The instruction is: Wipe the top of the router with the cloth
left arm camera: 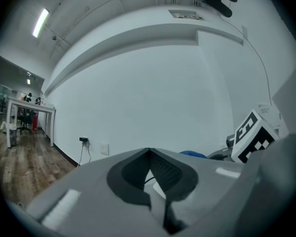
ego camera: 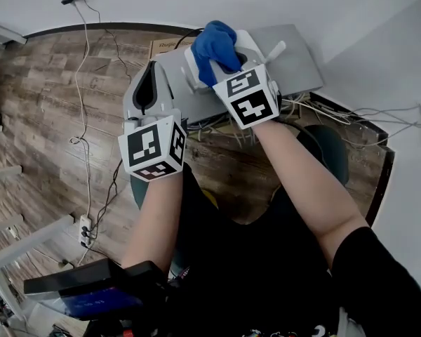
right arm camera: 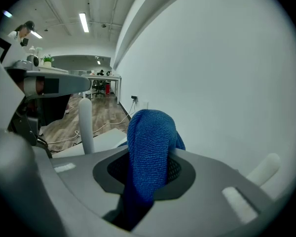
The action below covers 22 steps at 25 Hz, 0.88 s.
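The cloth is held in the right claw, which is closed on it. It is a deep blue cloth with a fine knitted weave. It is gathered into a thick fold that is pinched between the dark pads, and a rounded bulge stands out beyond the tips. In the right gripper view a narrower strip of it is seen running back between the jaws toward the camera.

The router is seen past the right claw as a flat white top, just left of the cloth. One white antenna stands upright at its near left. A second antenna slants out on the right. Whether the cloth touches the router's top cannot be told. The router rests on a grey counter set against the white wall, and a tangle of cables is seen below the counter's edge.

The left claw is held just beside the right one, to its left. Its jaws meet at the tips and nothing is gripped between them. It is carried over the wooden floor at the counter's left end, clear of the cloth.
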Each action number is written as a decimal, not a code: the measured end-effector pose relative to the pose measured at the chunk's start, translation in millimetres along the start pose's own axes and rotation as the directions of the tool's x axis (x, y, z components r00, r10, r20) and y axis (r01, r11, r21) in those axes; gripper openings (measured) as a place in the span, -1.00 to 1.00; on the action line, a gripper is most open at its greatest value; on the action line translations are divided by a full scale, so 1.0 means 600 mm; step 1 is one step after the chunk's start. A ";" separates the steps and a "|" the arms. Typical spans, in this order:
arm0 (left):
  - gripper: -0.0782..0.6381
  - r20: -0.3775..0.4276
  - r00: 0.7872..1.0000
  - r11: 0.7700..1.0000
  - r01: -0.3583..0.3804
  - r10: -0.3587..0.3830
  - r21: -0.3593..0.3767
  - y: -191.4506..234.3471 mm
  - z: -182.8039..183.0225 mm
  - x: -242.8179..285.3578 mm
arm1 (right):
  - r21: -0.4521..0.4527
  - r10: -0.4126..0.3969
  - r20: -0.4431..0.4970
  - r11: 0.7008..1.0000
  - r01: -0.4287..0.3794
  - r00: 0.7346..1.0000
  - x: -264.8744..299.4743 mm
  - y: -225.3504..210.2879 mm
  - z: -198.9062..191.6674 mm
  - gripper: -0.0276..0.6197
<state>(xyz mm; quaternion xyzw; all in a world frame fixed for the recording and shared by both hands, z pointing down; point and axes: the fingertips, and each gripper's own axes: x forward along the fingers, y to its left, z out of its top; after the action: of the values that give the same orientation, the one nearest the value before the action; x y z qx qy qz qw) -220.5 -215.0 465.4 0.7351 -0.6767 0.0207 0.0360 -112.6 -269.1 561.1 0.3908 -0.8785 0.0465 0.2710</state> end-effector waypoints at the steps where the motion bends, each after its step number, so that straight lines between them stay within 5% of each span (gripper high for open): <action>1: -0.78 0.000 1.000 1.000 0.001 -0.001 0.002 -0.001 0.001 -0.002 | -0.005 0.009 0.006 1.000 -0.009 1.000 0.000 0.011 0.001 -0.57; 14: -0.78 0.015 1.000 1.000 0.009 -0.009 0.010 -0.027 0.020 -0.013 | -0.023 0.106 0.050 0.994 -0.105 0.993 -0.049 0.080 -0.019 -0.57; 22: -0.78 0.075 0.987 0.990 0.139 -0.141 0.036 -0.130 0.087 -0.004 | 0.084 -0.003 0.045 0.997 -0.001 0.999 -0.093 -0.027 -0.075 -0.57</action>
<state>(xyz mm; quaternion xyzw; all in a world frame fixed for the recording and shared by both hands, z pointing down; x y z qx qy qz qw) -143.8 -210.4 411.1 0.7814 -0.6240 -0.0001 0.0000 -50.9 -230.3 568.9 0.4033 -0.8814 0.0742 0.2346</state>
